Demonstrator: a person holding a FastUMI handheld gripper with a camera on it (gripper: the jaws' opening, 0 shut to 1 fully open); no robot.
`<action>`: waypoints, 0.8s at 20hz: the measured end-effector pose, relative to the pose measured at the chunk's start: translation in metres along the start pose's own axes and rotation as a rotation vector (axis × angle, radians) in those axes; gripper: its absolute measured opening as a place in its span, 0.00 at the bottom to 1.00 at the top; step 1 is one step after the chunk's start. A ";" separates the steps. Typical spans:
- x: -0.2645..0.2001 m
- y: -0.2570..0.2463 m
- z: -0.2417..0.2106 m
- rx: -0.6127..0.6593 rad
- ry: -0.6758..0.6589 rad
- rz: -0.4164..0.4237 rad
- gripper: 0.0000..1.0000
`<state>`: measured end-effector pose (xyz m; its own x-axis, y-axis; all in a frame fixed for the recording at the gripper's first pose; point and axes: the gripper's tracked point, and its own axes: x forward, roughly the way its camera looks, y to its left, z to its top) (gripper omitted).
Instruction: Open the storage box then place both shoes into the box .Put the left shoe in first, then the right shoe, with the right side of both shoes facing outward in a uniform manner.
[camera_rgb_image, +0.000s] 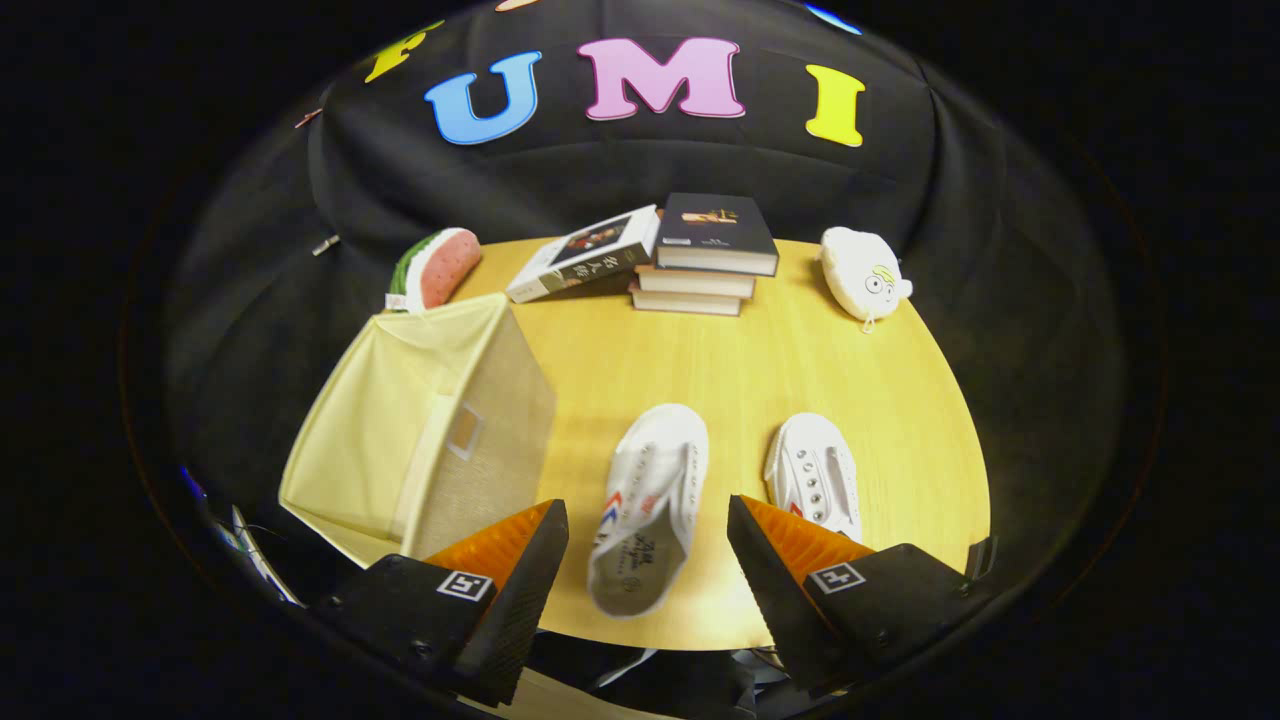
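Note:
My gripper (648, 520) hangs open above the near edge of the wooden table (760, 370). One white canvas shoe (650, 500) lies on the table between and just ahead of my fingers, toe pointing away. A second white shoe (815, 478) lies to its right, partly behind my right finger (790, 555). The beige fabric storage box (430, 425) stands to the left of my left finger (515, 560), its yellow lid lying over the top. Neither finger touches anything.
Beyond the shoes a stack of books (705, 262) sits at the table's far side with another book (585, 255) leaning on it. A watermelon-slice cushion (435, 268) lies behind the box. A white plush toy (865, 272) rests at the far right.

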<state>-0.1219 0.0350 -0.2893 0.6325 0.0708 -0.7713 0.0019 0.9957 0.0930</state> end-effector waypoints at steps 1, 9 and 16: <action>0.010 -0.006 -0.011 -0.009 0.020 -0.013 0.98; 0.076 -0.028 -0.029 -0.055 0.036 -0.061 0.81; 0.114 -0.026 -0.008 0.082 -0.033 -0.064 0.07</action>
<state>-0.0565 0.0181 -0.3845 0.6538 0.0036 -0.7566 0.1058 0.9897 0.0962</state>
